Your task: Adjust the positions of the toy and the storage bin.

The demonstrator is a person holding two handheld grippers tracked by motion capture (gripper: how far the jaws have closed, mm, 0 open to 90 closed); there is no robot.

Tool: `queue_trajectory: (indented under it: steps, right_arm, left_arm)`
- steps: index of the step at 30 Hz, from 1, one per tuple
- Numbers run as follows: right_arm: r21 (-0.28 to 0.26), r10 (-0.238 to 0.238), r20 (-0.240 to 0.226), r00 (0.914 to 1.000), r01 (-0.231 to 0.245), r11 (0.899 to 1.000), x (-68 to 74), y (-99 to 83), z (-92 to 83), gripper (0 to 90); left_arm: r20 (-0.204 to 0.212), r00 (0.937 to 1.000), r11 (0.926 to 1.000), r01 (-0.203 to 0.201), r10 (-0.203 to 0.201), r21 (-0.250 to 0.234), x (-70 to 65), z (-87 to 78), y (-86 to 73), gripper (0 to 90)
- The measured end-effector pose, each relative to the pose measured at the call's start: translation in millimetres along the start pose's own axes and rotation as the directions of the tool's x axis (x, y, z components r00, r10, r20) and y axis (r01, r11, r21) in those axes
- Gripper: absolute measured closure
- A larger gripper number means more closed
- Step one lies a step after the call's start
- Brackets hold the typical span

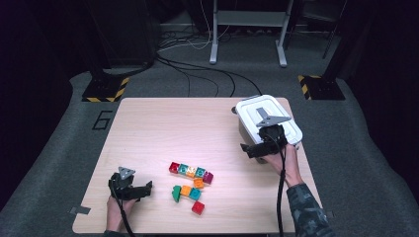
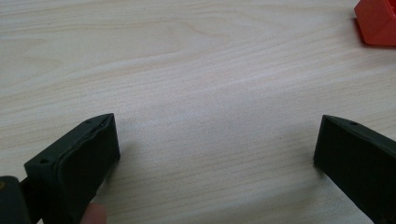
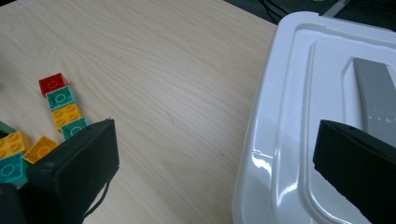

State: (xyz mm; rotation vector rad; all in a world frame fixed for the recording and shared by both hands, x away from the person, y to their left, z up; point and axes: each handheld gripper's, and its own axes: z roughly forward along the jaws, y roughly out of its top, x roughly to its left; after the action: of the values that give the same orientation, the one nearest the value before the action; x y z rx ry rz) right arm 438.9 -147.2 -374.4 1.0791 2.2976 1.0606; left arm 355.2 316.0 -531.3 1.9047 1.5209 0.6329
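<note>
The right gripper (image 1: 253, 149) hung with its jaws spread and empty at the near edge of the white lidded box (image 1: 269, 120), which sat at the table's (image 1: 163, 118) far right corner. The left gripper (image 1: 141, 190), likewise released and holding nothing, rested low on the wood just left of the toy bricks (image 1: 190, 180). In my judgement, a grab at the smooth lid rim risked slipping or dragging the whole box toward the table edge, and a careless sweep by the left gripper could scatter the joined bricks.
</note>
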Motion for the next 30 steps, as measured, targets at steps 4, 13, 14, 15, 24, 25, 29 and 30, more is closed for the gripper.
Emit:
queue_trajectory:
  steps: [4, 13, 14, 15, 24, 25, 29, 30]
  right_arm:
    - [0.004, 0.003, 0.012, 0.9999, -0.003, 1.000, -10.5, 3.0, 0.0, 0.0]
    - [0.004, 0.050, 0.075, 0.9960, -0.050, 0.999, -39.0, 11.5, 2.7, 0.0]
    - [0.007, 0.044, 0.073, 0.9964, -0.044, 0.999, -43.6, 12.3, 3.6, 0.0]
    - [0.011, 0.063, 0.081, 0.9947, -0.064, 0.998, -46.1, 13.5, 4.9, 0.0]
    - [0.019, 0.126, 0.114, 0.9854, -0.129, 0.992, -73.4, 20.0, 16.7, 21.9]
    - [0.017, 0.132, 0.118, 0.9841, -0.135, 0.991, -75.2, 20.1, 17.3, 25.7]
    - [0.045, 0.168, 0.171, 0.9708, -0.178, 0.983, -84.1, 19.0, 26.5, 41.4]
    - [0.046, 0.179, 0.177, 0.9678, -0.189, 0.981, -85.8, 18.2, 27.4, 42.6]
  left_arm:
    - [0.000, 1.0000, 1.0000, 0.000, 0.000, 0.000, 0.0, 0.0, 0.0, 0.0]
    - [0.000, 1.0000, 1.0000, 0.000, 0.000, 0.000, 0.0, 0.0, 0.0, 0.0]
    - [0.000, 1.0000, 1.0000, 0.000, 0.000, 0.000, 0.0, 0.0, 0.0, 0.0]
    - [0.000, 1.0000, 1.0000, 0.000, 0.000, 0.000, 0.0, 0.0, 0.0, 0.0]
    - [0.000, 1.0000, 1.0000, 0.000, 0.000, 0.000, 0.0, 0.0, 0.0, 0.0]
    - [0.000, 1.0000, 1.0000, 0.000, 0.000, 0.000, 0.0, 0.0, 0.0, 0.0]
    - [0.001, 1.0000, 1.0000, -0.001, 0.001, 0.000, 0.0, 0.0, 0.0, 0.0]
    - [0.000, 1.0000, 1.0000, -0.001, 0.001, 0.000, 0.0, 0.0, 0.0, 0.0]
